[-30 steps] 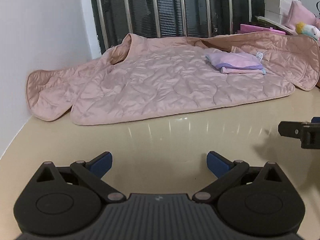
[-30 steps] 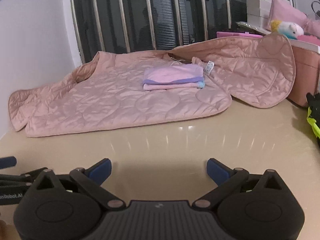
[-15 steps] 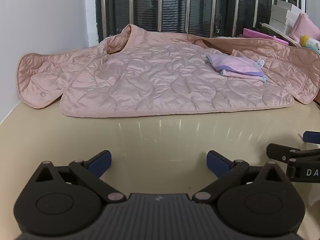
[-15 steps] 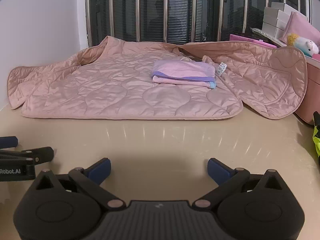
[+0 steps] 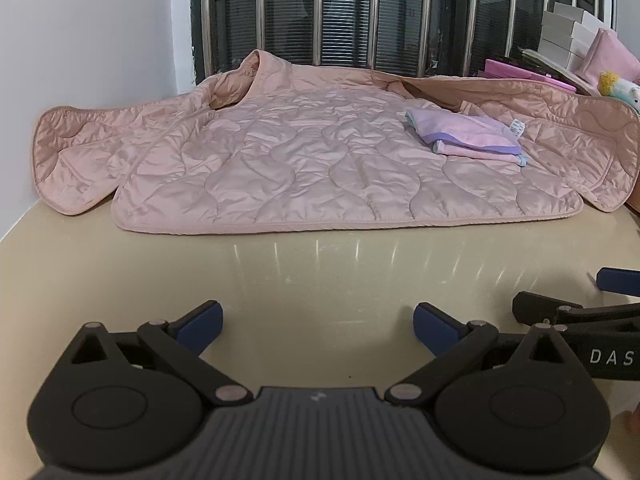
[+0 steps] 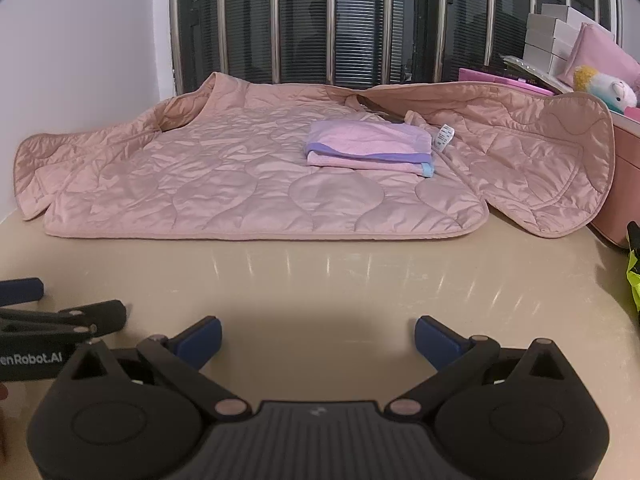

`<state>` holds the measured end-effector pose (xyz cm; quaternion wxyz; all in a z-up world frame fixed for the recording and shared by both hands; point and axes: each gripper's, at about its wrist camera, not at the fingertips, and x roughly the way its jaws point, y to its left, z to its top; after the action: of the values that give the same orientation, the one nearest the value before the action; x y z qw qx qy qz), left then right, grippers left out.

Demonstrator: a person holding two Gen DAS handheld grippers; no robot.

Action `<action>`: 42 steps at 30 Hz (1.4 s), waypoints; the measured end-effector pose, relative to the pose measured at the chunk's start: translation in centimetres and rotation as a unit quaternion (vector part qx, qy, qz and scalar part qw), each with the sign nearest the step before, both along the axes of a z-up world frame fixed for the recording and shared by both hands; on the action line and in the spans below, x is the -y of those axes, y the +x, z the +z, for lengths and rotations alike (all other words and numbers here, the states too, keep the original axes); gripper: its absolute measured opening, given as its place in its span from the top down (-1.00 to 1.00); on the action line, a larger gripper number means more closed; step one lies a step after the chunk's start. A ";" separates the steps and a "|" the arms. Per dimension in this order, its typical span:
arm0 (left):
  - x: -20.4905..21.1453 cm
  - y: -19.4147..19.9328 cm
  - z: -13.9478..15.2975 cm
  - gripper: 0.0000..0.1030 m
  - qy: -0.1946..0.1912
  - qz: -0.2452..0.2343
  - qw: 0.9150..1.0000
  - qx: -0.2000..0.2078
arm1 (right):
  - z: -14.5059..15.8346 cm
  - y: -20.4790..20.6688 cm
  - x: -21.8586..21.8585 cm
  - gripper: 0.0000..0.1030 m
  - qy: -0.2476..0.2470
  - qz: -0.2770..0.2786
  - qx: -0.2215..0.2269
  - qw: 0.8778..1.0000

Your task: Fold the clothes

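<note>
Both grippers — left gripper (image 5: 318, 322) and right gripper (image 6: 318, 334) — hung empty, fingers spread wide, over the bare table (image 5: 320, 280). The jacket (image 5: 312, 160) lay flat at the far side with a folded cloth (image 5: 464, 136) on it; best move was probably to lift that off first, then pinch the near hem at both corners.

Both wrist views sit low over the surface (image 5: 320, 280), facing forward along each claw toward the barred window. Left claw (image 5: 318, 322) camera sees the right claw's tip at its right edge; right claw (image 6: 318, 334) camera sees the left's at its left edge. Both share the pink jacket (image 5: 304, 160) well ahead.
</note>
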<state>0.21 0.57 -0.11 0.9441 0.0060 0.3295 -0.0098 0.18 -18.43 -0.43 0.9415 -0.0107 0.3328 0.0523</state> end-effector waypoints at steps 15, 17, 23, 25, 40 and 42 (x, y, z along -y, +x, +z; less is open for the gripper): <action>0.1 0.0 0.0 -0.99 0.001 0.004 1.000 -0.001 | 0.0 0.0 0.1 -1.00 0.000 -0.001 0.000 1.000; 0.2 0.0 0.0 -0.99 0.001 0.004 1.000 -0.001 | 0.0 0.0 0.0 -1.00 0.000 -0.001 0.000 1.000; 0.2 0.0 0.0 -0.99 0.001 0.007 1.000 -0.002 | 0.0 0.0 -0.1 -1.00 0.000 -0.002 0.000 1.000; 0.2 0.0 0.0 -0.99 0.001 0.007 1.000 -0.002 | 0.0 0.0 0.0 -1.00 0.000 -0.002 0.000 1.000; 0.4 0.0 0.0 -0.98 0.001 0.022 1.000 -0.002 | 0.0 0.0 0.2 -1.00 -0.001 -0.005 0.001 1.000; 0.4 0.0 0.0 -0.99 0.000 0.022 1.000 -0.002 | 0.0 0.0 0.1 -1.00 -0.001 -0.005 0.001 1.000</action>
<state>0.21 0.18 -0.08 0.9435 -0.0012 0.3312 0.0114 0.20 -18.57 -0.41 0.9419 -0.0096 0.3324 0.0474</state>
